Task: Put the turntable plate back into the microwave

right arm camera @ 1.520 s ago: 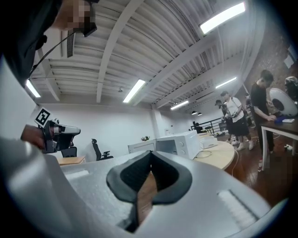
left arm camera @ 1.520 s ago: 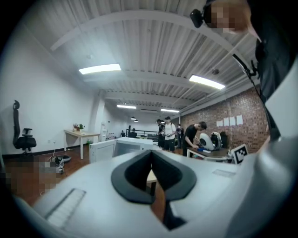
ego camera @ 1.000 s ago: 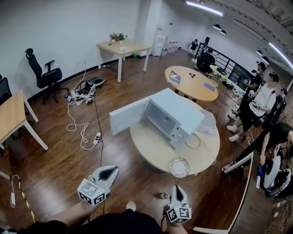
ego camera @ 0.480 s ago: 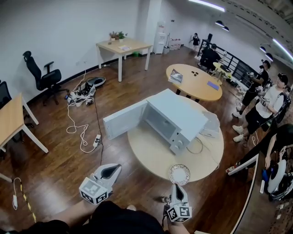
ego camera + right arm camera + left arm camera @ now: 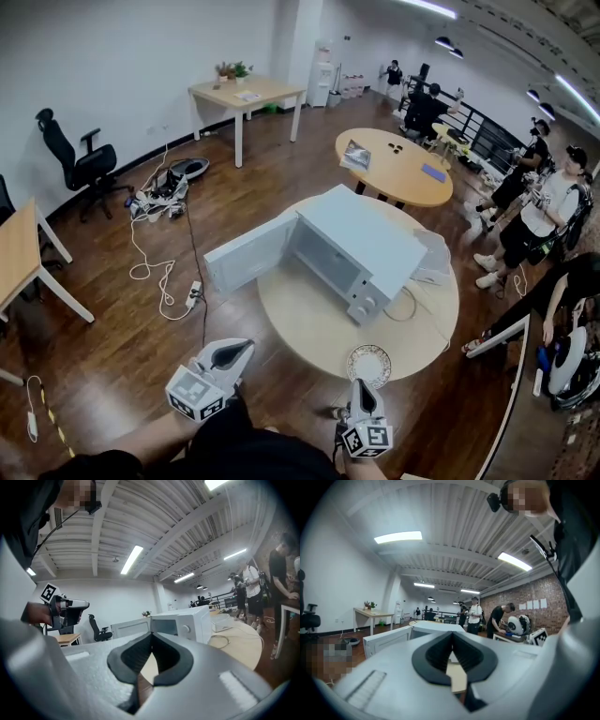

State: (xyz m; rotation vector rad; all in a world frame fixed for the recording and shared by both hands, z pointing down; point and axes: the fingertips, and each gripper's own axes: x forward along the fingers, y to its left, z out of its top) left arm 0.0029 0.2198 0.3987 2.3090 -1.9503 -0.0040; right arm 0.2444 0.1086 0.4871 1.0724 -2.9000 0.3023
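Note:
The white microwave [image 5: 367,246] stands on a round wooden table [image 5: 309,323] with its door [image 5: 246,260] swung open to the left. The patterned glass turntable plate [image 5: 368,365] lies flat near the table's front edge. My right gripper [image 5: 362,384] is shut and empty, just short of the plate's near rim. Off the table's left side, my left gripper [image 5: 244,347] hovers over the floor, shut and empty. The left gripper view looks past the left gripper [image 5: 451,634] at the microwave [image 5: 436,628]. In the right gripper view the microwave [image 5: 187,622] stands beyond the right gripper [image 5: 151,645].
A clear plastic tray [image 5: 429,258] and a looped white cable [image 5: 405,298] lie beside the microwave. Behind it stands a second round table [image 5: 394,167]. Several people [image 5: 534,220] stand at the right. Floor cables [image 5: 159,272], an office chair [image 5: 80,159] and a desk [image 5: 246,94] are at the left.
Both grippers have moved forward toward the round table. The plate and the microwave now appear nearer, and the right gripper's tip has come close to the plate.

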